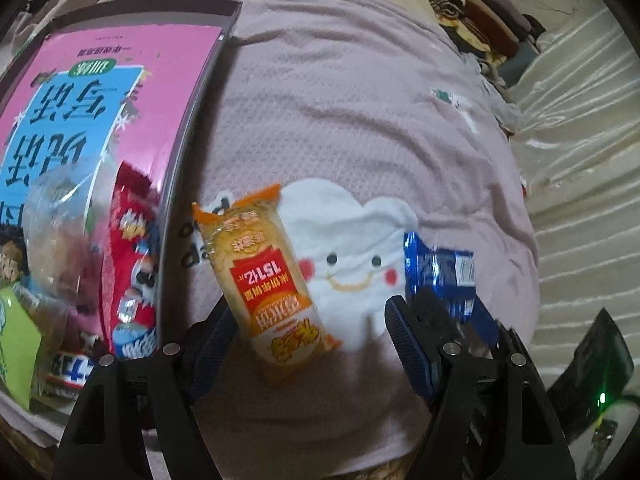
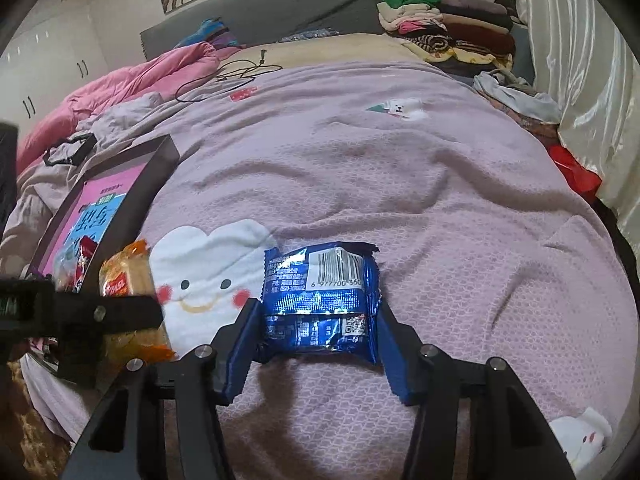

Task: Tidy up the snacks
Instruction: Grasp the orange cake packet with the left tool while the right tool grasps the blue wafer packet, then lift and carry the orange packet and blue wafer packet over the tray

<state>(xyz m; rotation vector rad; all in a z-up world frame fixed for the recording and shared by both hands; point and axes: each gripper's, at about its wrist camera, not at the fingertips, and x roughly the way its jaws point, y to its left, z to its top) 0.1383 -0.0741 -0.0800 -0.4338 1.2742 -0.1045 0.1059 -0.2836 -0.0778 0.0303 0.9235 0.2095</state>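
Low in the centre of the right wrist frame, a shiny blue foil snack packet (image 2: 320, 300) with a crimped top edge lay back-side up on the mauve textured bedspread (image 2: 400, 184), showing a white barcode panel with the digits "6 977700 360" and a small QR code lower down. The right gripper (image 2: 318, 350) had its blue-padded fingers closed in against the packet's two lower sides, gripping it.

At lower centre of the left wrist frame, an orange-and-cream plastic snack pack (image 1: 264, 276) lay slanted, its red label reading "151亿" upside down. The left gripper (image 1: 312, 340) stood wide open, holding nothing; the pack's lower end lay just inside the left finger, whether touching I could not tell. A white smiling cloud patch (image 1: 348, 240) sat between the two snacks.

At left, a dark-rimmed tray (image 1: 188, 148) with a pink printed liner held a red snack bag (image 1: 132, 264) and a clear wrapped one (image 1: 60, 232).
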